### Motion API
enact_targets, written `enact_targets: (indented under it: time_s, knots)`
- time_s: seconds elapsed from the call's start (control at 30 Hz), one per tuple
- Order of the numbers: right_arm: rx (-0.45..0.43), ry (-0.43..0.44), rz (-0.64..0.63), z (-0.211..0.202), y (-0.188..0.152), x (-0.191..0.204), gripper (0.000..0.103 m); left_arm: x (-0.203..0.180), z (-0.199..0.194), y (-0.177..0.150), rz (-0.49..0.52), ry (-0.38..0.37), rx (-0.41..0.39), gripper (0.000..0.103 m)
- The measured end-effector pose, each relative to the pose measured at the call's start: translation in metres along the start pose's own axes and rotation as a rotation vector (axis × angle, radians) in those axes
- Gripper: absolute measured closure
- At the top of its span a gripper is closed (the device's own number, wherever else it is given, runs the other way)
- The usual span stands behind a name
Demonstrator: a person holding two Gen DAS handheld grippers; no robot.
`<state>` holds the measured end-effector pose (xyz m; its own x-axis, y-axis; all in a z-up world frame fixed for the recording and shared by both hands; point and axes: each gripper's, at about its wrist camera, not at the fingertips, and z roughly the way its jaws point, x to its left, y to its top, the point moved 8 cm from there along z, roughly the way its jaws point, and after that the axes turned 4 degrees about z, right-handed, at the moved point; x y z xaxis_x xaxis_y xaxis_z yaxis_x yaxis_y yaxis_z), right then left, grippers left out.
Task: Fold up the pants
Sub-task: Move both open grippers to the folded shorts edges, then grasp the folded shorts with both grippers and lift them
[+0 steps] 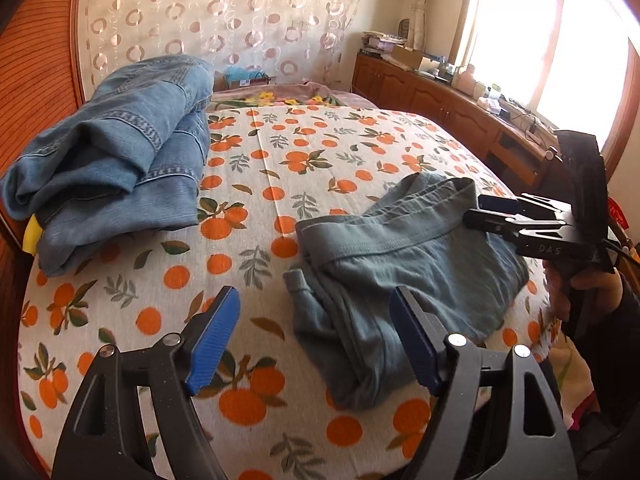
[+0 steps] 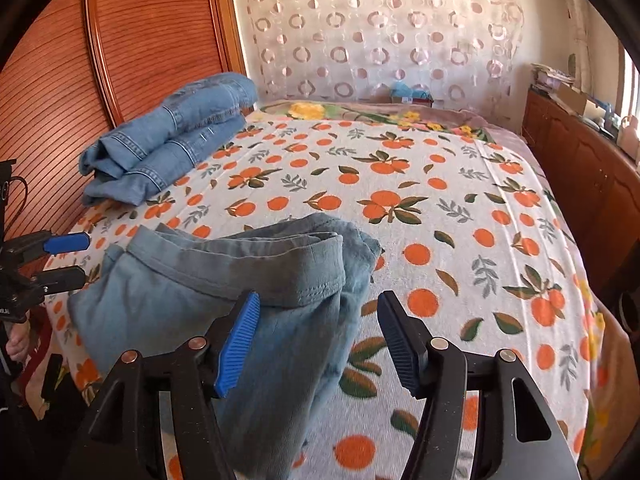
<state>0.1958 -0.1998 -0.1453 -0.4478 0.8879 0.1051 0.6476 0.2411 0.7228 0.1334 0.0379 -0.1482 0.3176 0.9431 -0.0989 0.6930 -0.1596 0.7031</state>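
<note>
Grey-green pants (image 1: pixel 400 256) (image 2: pixel 200 292) lie folded in a bundle on the orange-print bed sheet (image 1: pixel 280 152) (image 2: pixel 440 220), waistband on top. My left gripper (image 1: pixel 314 336) is open over the bundle's near-left end, its blue pads wide apart and touching no cloth. My right gripper (image 2: pixel 320 336) is open too, its left pad over the pants' right edge and not gripping. In the left wrist view the right gripper (image 1: pixel 476 210) hovers at the waistband. The right wrist view shows the left gripper (image 2: pixel 84 258) at the left edge, beside the bundle.
A pile of folded blue jeans (image 1: pixel 120 152) (image 2: pixel 172 140) sits at the bed's far left against a ribbed wooden panel (image 2: pixel 140 40), a yellow item (image 1: pixel 32 236) under it. A cluttered wooden cabinet (image 1: pixel 440 96) runs along the right under a bright window. A hand (image 1: pixel 588 292) holds the right gripper.
</note>
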Motion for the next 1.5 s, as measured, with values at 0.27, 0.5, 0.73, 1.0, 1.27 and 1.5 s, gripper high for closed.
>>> enact_targets:
  time_s: [0.27, 0.5, 0.73, 1.0, 1.27, 1.5]
  knots:
    - [0.017, 0.004, 0.006, 0.013, 0.004, -0.004, 0.039, -0.003, 0.023, 0.002, 0.004, 0.017, 0.042, 0.025]
    - [0.026, 0.025, 0.028, 0.016, 0.003, -0.008, 0.036, -0.005, 0.036, -0.004, 0.003, 0.016, 0.073, 0.025]
    - [0.029, 0.010, 0.015, 0.018, 0.002, -0.005, 0.035, -0.007, 0.040, -0.006, 0.002, 0.011, 0.058, 0.032]
    - [0.031, 0.004, 0.006, 0.020, 0.002, -0.004, 0.035, -0.011, 0.041, -0.001, -0.018, -0.035, 0.044, 0.060]
    - [0.031, 0.005, 0.006, 0.020, 0.002, -0.005, 0.034, -0.013, 0.043, 0.002, -0.041, -0.066, 0.048, 0.072]
    - [0.032, 0.005, 0.004, 0.020, 0.002, -0.005, 0.034, -0.011, 0.044, 0.002, -0.052, -0.082, 0.042, 0.073]
